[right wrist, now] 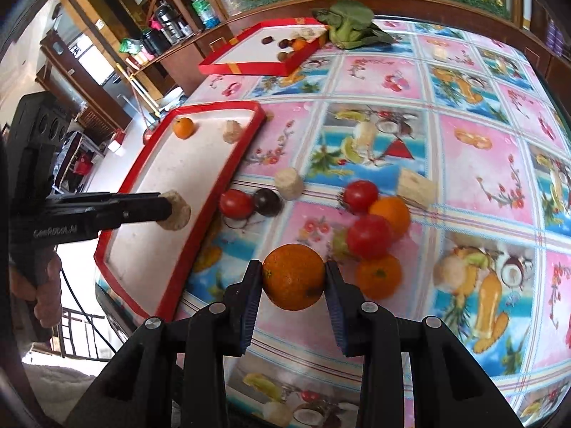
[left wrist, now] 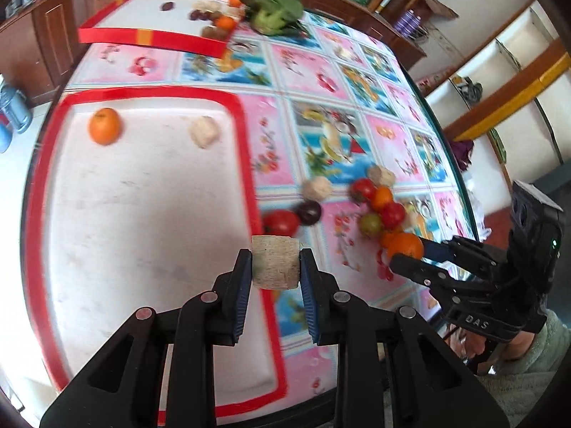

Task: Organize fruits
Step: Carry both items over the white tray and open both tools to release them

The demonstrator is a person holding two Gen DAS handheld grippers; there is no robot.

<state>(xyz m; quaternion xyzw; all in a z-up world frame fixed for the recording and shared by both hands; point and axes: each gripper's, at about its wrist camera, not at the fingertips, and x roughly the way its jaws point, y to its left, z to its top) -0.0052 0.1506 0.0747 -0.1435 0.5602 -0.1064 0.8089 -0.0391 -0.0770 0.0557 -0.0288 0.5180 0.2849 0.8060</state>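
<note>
My left gripper (left wrist: 275, 267) is shut on a pale beige cylindrical chunk (left wrist: 274, 266), held over the right edge of the near red-rimmed white tray (left wrist: 150, 214). It also shows in the right wrist view (right wrist: 175, 210). My right gripper (right wrist: 293, 278) is shut on an orange (right wrist: 293, 276), held above the table beside the fruit pile; it shows in the left wrist view (left wrist: 405, 246). An orange (left wrist: 104, 125) and a beige chunk (left wrist: 203, 131) lie in the tray. The pile has red tomatoes (right wrist: 369, 235), oranges (right wrist: 379, 275), a dark plum (right wrist: 267, 201) and beige chunks (right wrist: 289, 182).
A red box (right wrist: 249, 67) with small fruits stands at the far side, with a leafy green vegetable (right wrist: 351, 23) beside it. The table carries a fruit-print cloth (right wrist: 464, 164). Wooden cabinets (left wrist: 46, 35) and shelves (left wrist: 506, 71) surround the table.
</note>
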